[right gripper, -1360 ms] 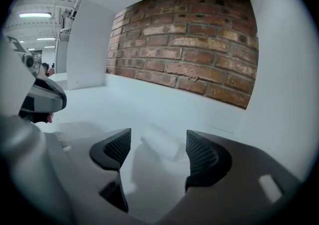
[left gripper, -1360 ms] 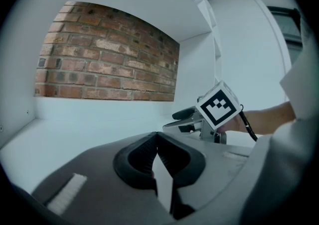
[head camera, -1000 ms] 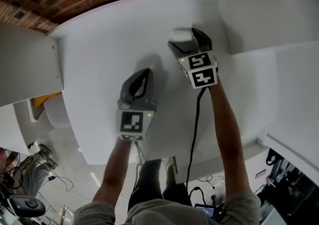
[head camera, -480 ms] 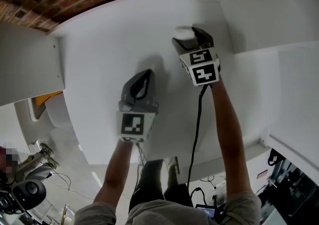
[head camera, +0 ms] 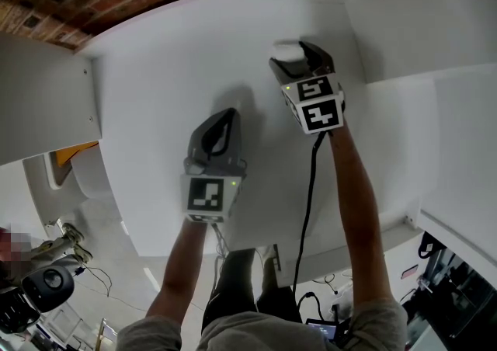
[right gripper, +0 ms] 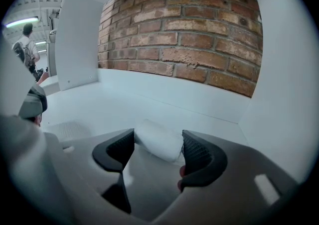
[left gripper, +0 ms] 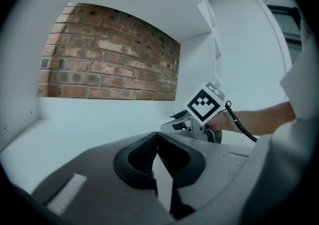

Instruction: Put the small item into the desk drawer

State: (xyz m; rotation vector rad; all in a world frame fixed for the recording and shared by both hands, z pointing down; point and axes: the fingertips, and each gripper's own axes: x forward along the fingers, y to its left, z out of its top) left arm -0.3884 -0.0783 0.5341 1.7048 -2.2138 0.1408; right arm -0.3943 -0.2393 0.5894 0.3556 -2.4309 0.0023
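We note right claw [right gripper: 158, 144] tilted down at white worktop [head camera: 167, 78], jaws just been closing — small white item [right gripper: 155, 139] sits between them, 2 pads touching its ends. Item lies on worktop near back corner, below brick wall [right gripper: 189, 25]. Left claw [left gripper: 155, 138] low over worktop, left of right claw, not touching it — jaws pressed together, nothing held.

Left gripper [left gripper: 156, 135] fingers together, right gripper [left gripper: 172, 123] beyond.
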